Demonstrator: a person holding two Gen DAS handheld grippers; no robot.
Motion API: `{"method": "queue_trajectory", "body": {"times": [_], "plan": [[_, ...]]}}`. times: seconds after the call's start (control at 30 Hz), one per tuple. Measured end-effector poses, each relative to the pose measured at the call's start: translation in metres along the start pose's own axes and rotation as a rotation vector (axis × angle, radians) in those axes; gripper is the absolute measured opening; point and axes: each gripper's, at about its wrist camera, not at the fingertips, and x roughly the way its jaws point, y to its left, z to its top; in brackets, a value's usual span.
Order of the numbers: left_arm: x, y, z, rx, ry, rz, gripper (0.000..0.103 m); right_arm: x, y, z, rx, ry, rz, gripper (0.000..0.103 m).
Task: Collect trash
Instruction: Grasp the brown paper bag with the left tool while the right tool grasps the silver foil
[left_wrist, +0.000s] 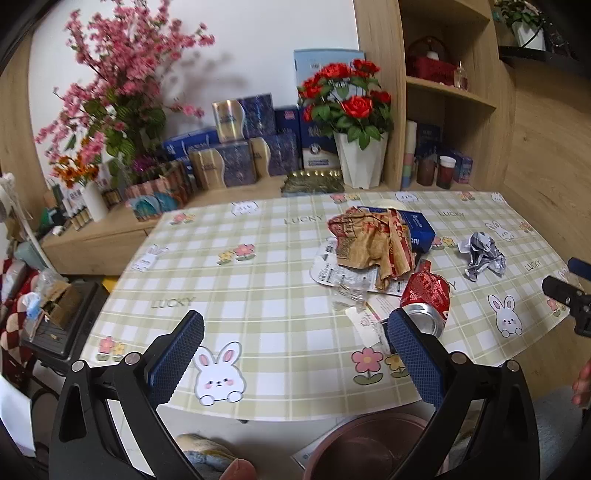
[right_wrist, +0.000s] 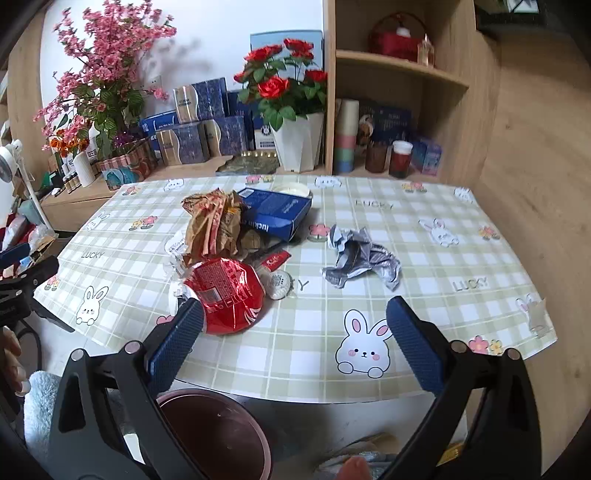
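Note:
A pile of trash lies on the checked tablecloth (left_wrist: 258, 288): a crushed red can (left_wrist: 424, 291) (right_wrist: 225, 291), a crumpled brown paper bag (left_wrist: 373, 240) (right_wrist: 214, 225), a blue carton (left_wrist: 417, 229) (right_wrist: 277, 212), clear plastic packaging (left_wrist: 332, 273) and a crumpled grey paper ball (left_wrist: 482, 253) (right_wrist: 360, 258). My left gripper (left_wrist: 295, 358) is open and empty, near the table's front edge, with the can just past its right finger. My right gripper (right_wrist: 295, 350) is open and empty, the can by its left finger. A dark red bin (right_wrist: 218, 435) (left_wrist: 369, 443) stands on the floor below the table edge.
Behind the table a low shelf holds blue boxes (left_wrist: 243, 147), a white pot of red roses (left_wrist: 360, 158) (right_wrist: 299, 144) and pink blossom branches (left_wrist: 118, 81). A wooden shelf unit (right_wrist: 399, 110) stands at the back right. Clutter sits on the floor at the left (left_wrist: 48, 306).

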Motion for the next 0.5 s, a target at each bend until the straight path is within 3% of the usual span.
{"method": "queue_trajectory", "body": {"times": [0.17, 0.33, 0.5], "plan": [[0.027, -0.009, 0.017, -0.008, 0.041, -0.052, 0.098, 0.024, -0.014, 0.002, 0.002, 0.027, -0.059, 0.097], [0.055, -0.037, 0.033, 0.047, 0.042, -0.092, 0.098, 0.047, -0.028, 0.003, 0.012, 0.051, -0.075, 0.097], [0.103, -0.066, 0.053, 0.089, 0.097, -0.139, 0.098, 0.071, -0.040, 0.004, 0.041, 0.065, -0.071, 0.097]]}}
